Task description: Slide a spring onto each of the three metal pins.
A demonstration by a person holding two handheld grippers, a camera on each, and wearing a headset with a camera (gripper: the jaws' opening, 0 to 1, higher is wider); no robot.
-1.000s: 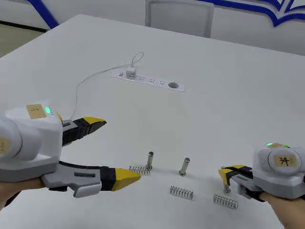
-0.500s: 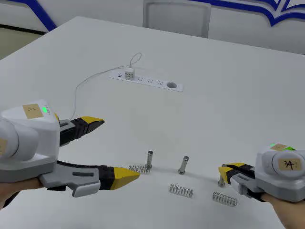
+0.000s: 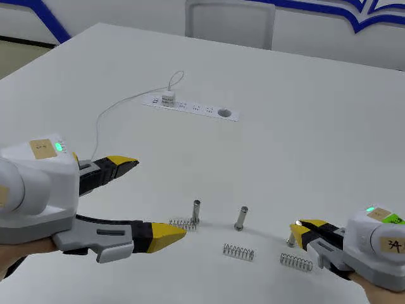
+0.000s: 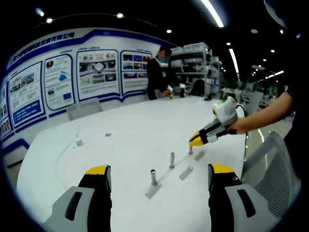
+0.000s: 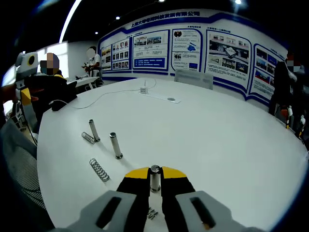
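Pins, three, upright, stiff steel by the look: mid pin [image 3: 241, 217] is my landmark, left pin [image 3: 196, 211] just left of it, right pin [image 5: 154, 178] to its right. Springs, three, lying flat, likely light, squashy, apt to roll: left spring [image 3: 182, 223] touching the left pin's foot, mid spring [image 3: 238, 252] just in front of the mid pin, right spring [image 3: 296, 261] further right. Best pinched gently across the coils, mid-length. My left gripper [image 3: 154, 197]: jaws wide apart, empty. My right gripper [image 3: 297, 228]: jaws clamped on the right pin

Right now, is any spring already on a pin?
No: all three springs lie flat on the table, none around a pin.
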